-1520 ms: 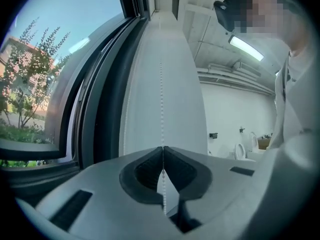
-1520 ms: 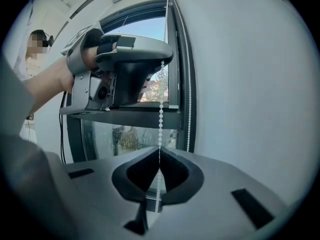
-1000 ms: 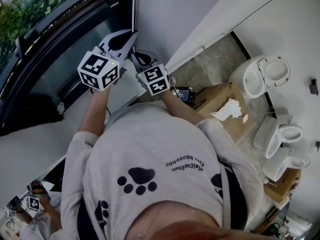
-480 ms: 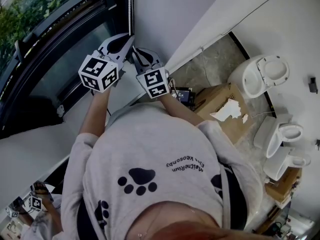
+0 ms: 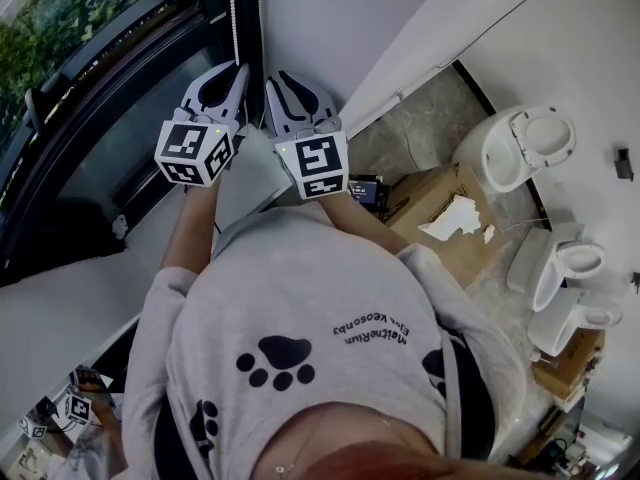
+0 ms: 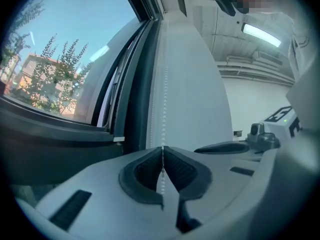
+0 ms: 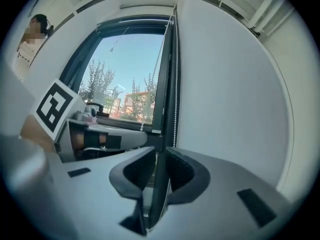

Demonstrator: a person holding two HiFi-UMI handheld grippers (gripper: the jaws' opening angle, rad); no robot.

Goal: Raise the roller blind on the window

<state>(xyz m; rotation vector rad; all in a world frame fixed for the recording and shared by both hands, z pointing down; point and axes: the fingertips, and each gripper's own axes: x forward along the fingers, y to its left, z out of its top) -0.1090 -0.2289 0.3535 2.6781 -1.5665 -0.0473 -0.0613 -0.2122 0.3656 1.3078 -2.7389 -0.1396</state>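
The white bead chain (image 5: pixel 232 18) hangs along the dark window frame (image 5: pixel 150 28). My left gripper (image 5: pixel 240 67) is shut on the bead chain (image 6: pixel 163 89), which runs straight up out of its closed pads (image 6: pixel 172 166). Just to its right, my right gripper (image 5: pixel 274 78) is opening its jaws. In the right gripper view a strand of the chain (image 7: pixel 174 84) drops into the gap of the right gripper (image 7: pixel 156 156) without the pads pressing on it. The window pane (image 7: pixel 130 74) shows sky and trees; I cannot make out the blind's fabric.
The white wall (image 5: pixel 340 18) meets the window frame just right of the grippers. A pale sill (image 5: pixel 110 268) runs under the window. On the floor to the right stand a cardboard box (image 5: pixel 440 203) and several white toilets (image 5: pixel 525 148). A person (image 7: pixel 27 44) stands far left.
The right gripper's jaws have parted and let go of the chain, and its tips have swung up level with the left gripper's. The left gripper keeps its grip.
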